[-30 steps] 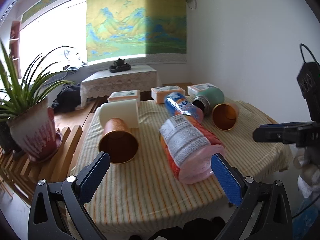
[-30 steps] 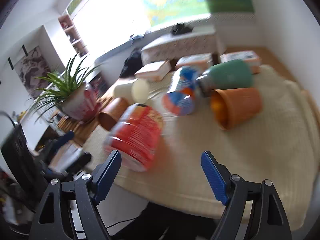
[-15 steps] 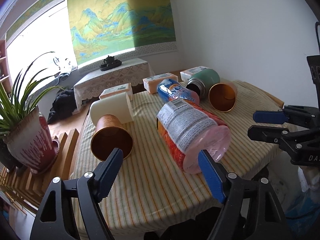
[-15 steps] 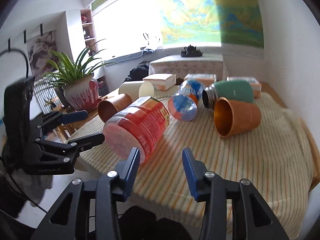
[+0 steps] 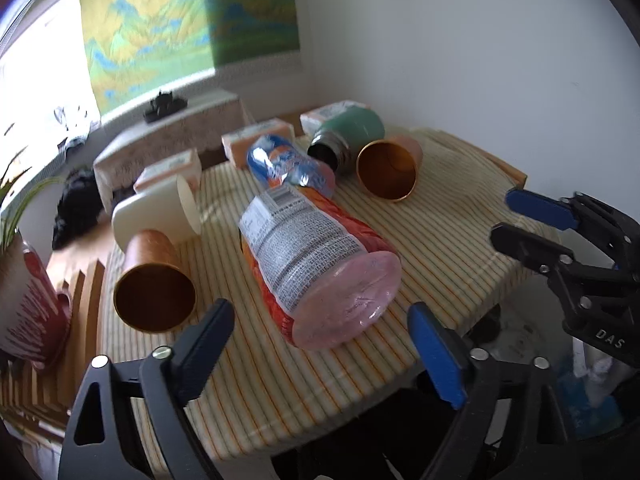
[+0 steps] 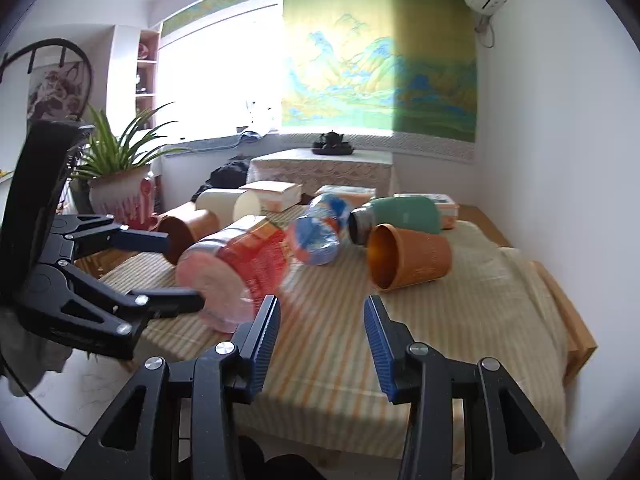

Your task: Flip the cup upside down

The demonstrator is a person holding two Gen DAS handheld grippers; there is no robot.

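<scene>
Striped tablecloth (image 5: 440,240) is carrying two copper cups lying sideways in the left wrist view, near cup (image 5: 154,280) at 9 o'clock, far cup (image 5: 388,168) at 1 o'clock; left gripper (image 5: 320,340) is hovering spread, empty. Right wrist view is showing the far cup (image 6: 408,256) at 1 o'clock of the right gripper (image 6: 322,332), spread, empty.

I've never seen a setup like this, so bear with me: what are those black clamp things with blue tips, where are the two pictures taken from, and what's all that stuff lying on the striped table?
Those clamps are hand-held grippers; a person holds one in each hand, and each carries a fisheye camera looking forward along its two fingers. One picture comes from the left gripper, the other from the right gripper; each also shows in the other's view. Both are open and hold nothing.

On the striped tablecloth everything lies on its side: two orange cups, a large clear jar with a red label, a blue bottle, a green flask and a cream container. Small boxes sit along the far edge. A potted plant stands beside the table.
</scene>
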